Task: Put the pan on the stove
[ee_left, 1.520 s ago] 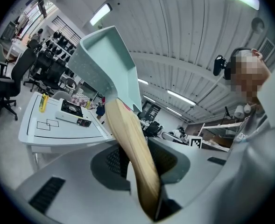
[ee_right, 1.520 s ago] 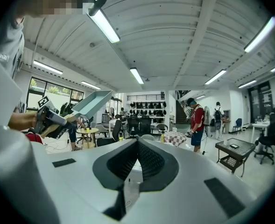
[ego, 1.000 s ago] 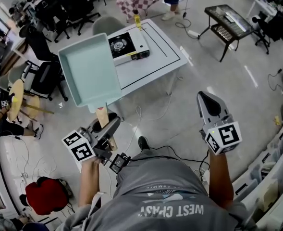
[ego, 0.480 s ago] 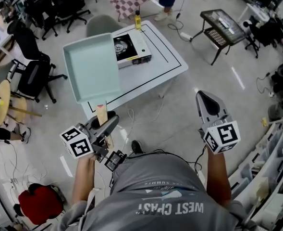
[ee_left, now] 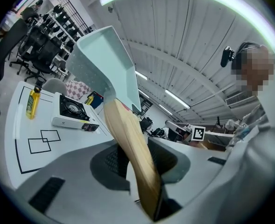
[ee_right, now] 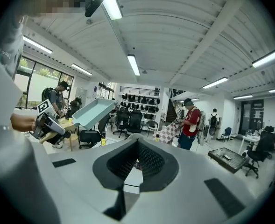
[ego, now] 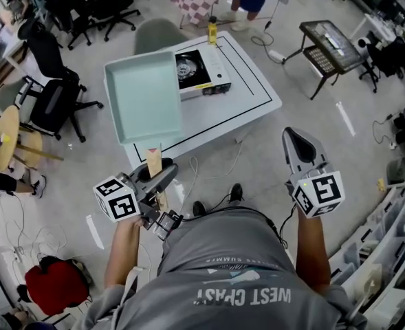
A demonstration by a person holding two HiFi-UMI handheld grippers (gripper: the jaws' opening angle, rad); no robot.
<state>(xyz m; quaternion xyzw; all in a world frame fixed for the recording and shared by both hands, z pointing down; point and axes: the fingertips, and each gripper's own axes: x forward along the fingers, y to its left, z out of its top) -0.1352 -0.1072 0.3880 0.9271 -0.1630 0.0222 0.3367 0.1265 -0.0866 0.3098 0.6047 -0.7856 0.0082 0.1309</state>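
While the pan (ego: 144, 98) is carried in the air, it touches neither the desk (ego: 249, 93) nor the stove (ego: 202, 74). Its wooden handle (ego: 152, 162) is clamped between the jaws of the left hand-held gripper (ego: 155, 179), which stand partly apart and press on the wood. The pan body rises up and away from that gripper; in the head view it overlaps the left edge of the desk. The stove sits toward the far edge of the desk with its burner bare. A yellow bottle (ego: 212, 29) stands at the far edge behind it. The right hand-held gripper (ego: 295, 139) hangs off the near edge of the desk, jaws together and empty. As judged, pick-up is complete; transfer to the burner and set-down remain.
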